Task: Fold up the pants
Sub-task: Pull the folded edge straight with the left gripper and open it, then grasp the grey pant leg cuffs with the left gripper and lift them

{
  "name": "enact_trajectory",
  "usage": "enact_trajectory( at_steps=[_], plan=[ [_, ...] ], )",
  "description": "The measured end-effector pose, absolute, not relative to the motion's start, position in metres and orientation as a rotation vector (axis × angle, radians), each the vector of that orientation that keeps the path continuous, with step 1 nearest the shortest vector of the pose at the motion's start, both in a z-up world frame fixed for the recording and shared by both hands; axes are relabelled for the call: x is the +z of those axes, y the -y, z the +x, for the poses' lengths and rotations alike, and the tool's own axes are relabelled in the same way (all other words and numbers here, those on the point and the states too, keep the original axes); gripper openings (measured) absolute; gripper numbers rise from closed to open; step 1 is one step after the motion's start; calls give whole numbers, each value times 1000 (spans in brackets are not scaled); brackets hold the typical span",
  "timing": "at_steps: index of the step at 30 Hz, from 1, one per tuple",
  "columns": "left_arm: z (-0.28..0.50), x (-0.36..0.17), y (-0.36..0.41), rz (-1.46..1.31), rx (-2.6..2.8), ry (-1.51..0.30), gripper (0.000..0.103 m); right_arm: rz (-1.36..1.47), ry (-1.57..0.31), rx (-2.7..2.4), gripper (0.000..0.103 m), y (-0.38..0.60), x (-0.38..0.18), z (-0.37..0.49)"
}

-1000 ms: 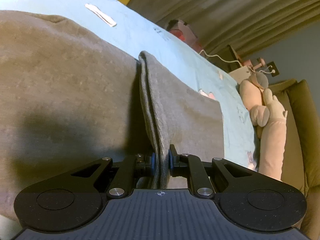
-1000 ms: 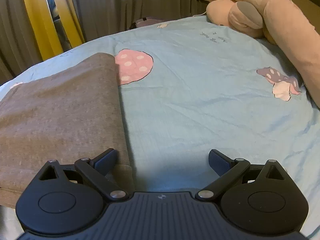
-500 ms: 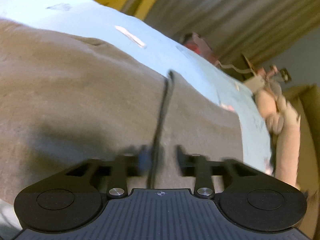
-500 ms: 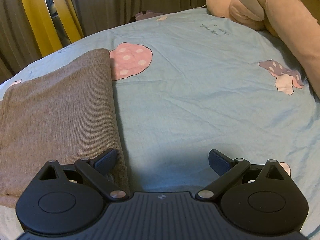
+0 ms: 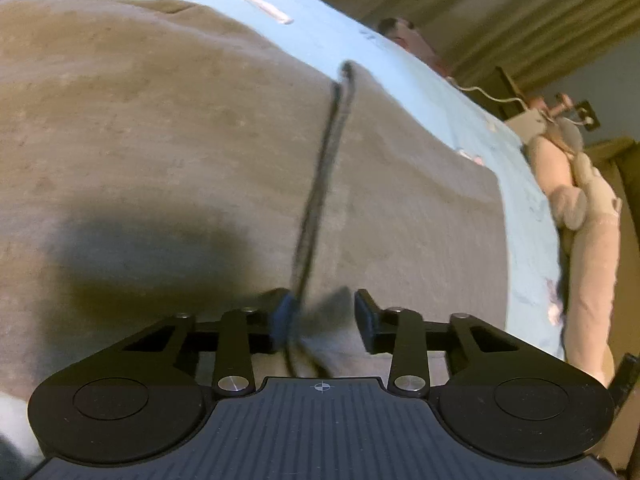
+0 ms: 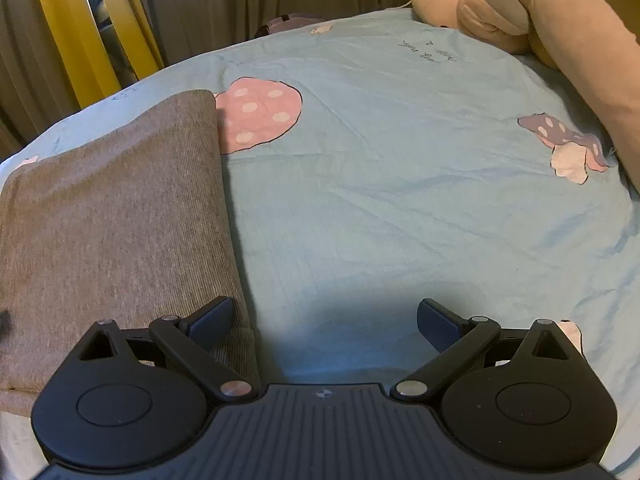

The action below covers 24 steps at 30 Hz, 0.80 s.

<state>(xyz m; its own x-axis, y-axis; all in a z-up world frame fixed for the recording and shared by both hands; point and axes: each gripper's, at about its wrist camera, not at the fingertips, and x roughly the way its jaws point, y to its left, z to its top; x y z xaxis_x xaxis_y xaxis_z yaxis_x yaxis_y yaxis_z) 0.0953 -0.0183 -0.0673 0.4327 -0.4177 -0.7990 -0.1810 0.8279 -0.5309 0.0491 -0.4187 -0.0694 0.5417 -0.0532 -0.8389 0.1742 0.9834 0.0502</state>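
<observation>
On the blue bedsheet (image 6: 400, 200), we are closing the left gripper (image 5: 322, 314) around the grey pants' (image 5: 160, 140) raised fold edge; jaws partly open, not yet pinching. We are keeping the right gripper (image 6: 322, 320) wide open, empty, beside the pants' edge; ideally we seat the fold fully before lifting.

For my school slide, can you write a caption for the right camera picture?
Open right gripper above a blue mushroom-print sheet, beside folded grey pants.

One pair of grey pants (image 6: 112, 232), one plush toy (image 6: 520, 12), two hand-held grippers, left (image 5: 322, 312) and right (image 6: 324, 316)
</observation>
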Motion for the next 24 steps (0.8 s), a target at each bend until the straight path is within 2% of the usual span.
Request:
enact_trajectory(
  at_steps=[1, 5, 7, 9, 10, 12, 14, 18, 24],
  plan=[
    [96, -70, 19, -605, -146, -1142, 30, 129, -991, -137, 99, 418, -69, 49],
    [97, -70, 27, -537, -136, -1138, 32, 108, -991, -142, 99, 414, -69, 50],
    [95, -67, 36, -466, -149, -1131, 37, 97, -990, -145, 99, 412, -69, 50],
    [94, -63, 45, -412, -169, -1125, 52, 87, -989, -149, 99, 410, -69, 50],
    [94, -60, 48, -399, -169, -1118, 57, 81, -988, -151, 99, 409, -68, 50],
    [91, -52, 47, -378, -130, -1087, 80, 72, -987, -153, 99, 408, -68, 49],
    [90, -40, 40, -386, -65, -1033, 90, 71, -986, -154, 99, 409, -67, 49],
    [79, -14, -9, -577, 35, -882, 96, 72, -989, -153, 99, 408, -67, 49],
    [28, 9, -114, -793, 112, -649, 100, 64, -989, -155, 99, 407, -67, 49]
  ],
)
